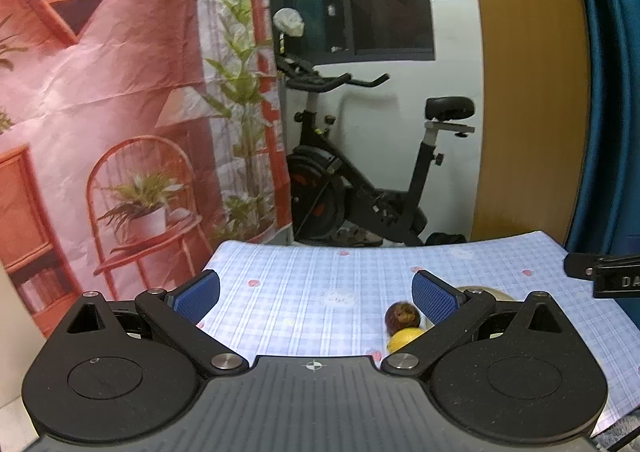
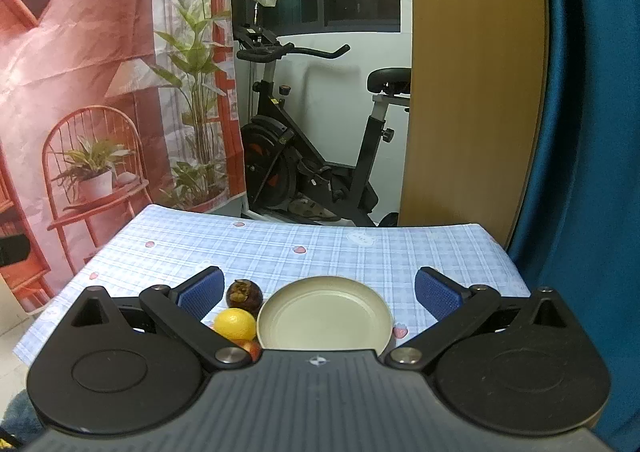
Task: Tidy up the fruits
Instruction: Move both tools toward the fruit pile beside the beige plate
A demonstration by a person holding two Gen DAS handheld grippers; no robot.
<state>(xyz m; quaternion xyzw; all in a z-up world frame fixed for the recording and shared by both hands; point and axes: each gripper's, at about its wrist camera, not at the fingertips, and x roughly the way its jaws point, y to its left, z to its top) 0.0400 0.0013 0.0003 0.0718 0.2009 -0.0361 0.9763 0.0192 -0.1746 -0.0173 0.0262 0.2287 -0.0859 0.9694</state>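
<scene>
Nothing is sorted yet, as judged from the layout: the cream plate (image 2: 324,312) is seen bare in the right wrist view, with no fruit on it. Three fruits are lined up on the checked tablecloth (image 2: 320,252) just left of the plate: a dark mangosteen (image 2: 244,295) farthest, a yellow lemon (image 2: 235,324) touching or nearly touching it in front, and a reddish fruit (image 2: 251,348) mostly hidden under the gripper body, kind not determinable. The right gripper (image 2: 320,292) is held wide apart with nothing between its blue pads (image 2: 202,290), and the plate is framed between them. The left gripper (image 1: 316,292) is likewise spread wide and holds nothing; in its view the mangosteen (image 1: 402,316) and lemon (image 1: 404,340) are seen close to its right finger, with a sliver of the plate (image 1: 492,294) behind that finger. All three fruits are presumably left to be moved, most likely onto the plate. Little stands in the way on the table: the cloth around the group is bare, but the fruits sit tight together, so neighbours may be nudged or rolled when one is picked. Part of the other gripper is visible at the right edge of the left view, so crowding of the two tools is possible. Beyond the table an exercise bike (image 2: 312,155), a printed backdrop (image 2: 100,91), a wooden panel (image 2: 476,91) and a blue curtain (image 2: 592,131) are noted, none interfering.
</scene>
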